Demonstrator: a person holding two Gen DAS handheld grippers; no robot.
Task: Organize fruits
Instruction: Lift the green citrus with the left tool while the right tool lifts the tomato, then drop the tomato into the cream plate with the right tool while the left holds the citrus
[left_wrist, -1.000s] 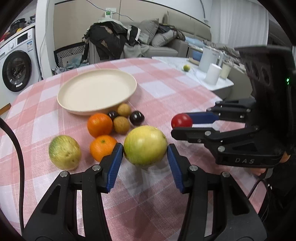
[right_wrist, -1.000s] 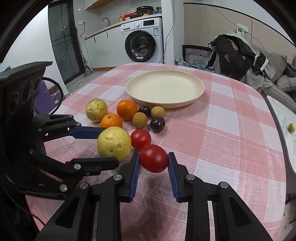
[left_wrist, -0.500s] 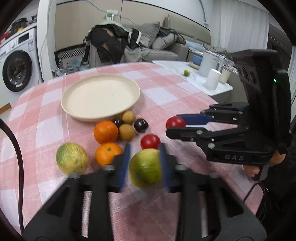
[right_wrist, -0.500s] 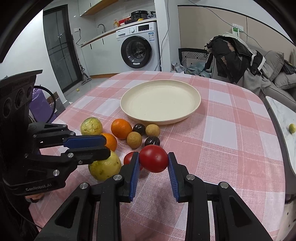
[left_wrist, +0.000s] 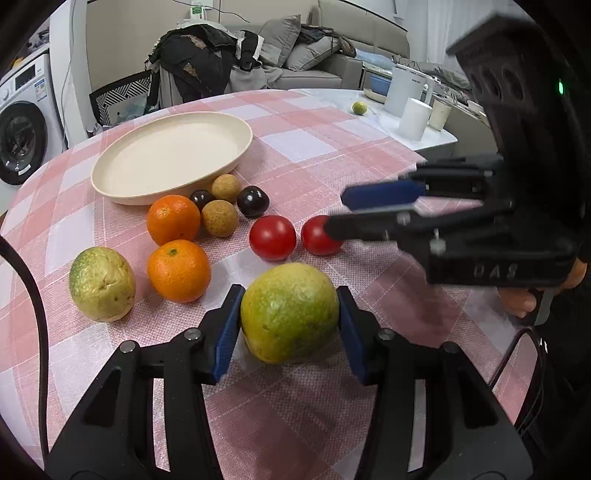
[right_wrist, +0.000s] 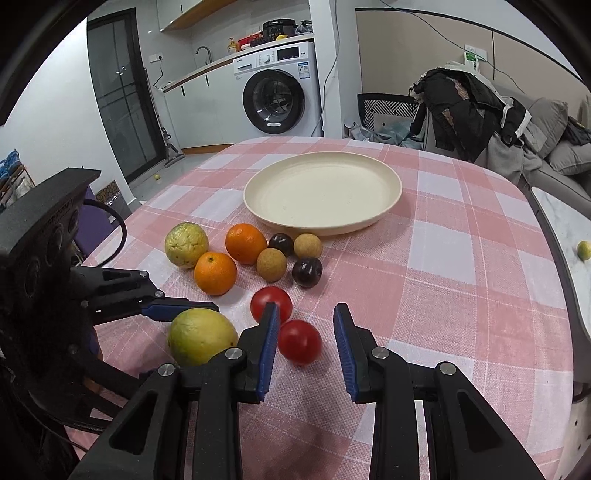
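My left gripper (left_wrist: 290, 314) is shut on a large yellow-green guava (left_wrist: 290, 312), also visible in the right wrist view (right_wrist: 201, 336), held just above the cloth. My right gripper (right_wrist: 306, 343) is open, with a red tomato (right_wrist: 300, 341) loose between its fingers near the left pad; it also shows in the left wrist view (left_wrist: 319, 235). A second tomato (left_wrist: 272, 238) lies beside it. An empty cream plate (left_wrist: 173, 155) sits at the far side. Two oranges (left_wrist: 178, 270), a second guava (left_wrist: 101, 283), two tan longans (left_wrist: 219, 218) and two dark plums (left_wrist: 252, 201) lie in front of the plate.
The round table has a pink checked cloth (right_wrist: 461, 280). A white side table (left_wrist: 417, 129) to the right holds cups and a small lime (left_wrist: 359, 108). A washing machine (right_wrist: 277, 99), a clothes-laden chair (right_wrist: 465, 110) and a sofa stand beyond.
My right gripper opened and let go of the tomato, which now sits low between the fingers. My left gripper closed on the big guava and steadied.
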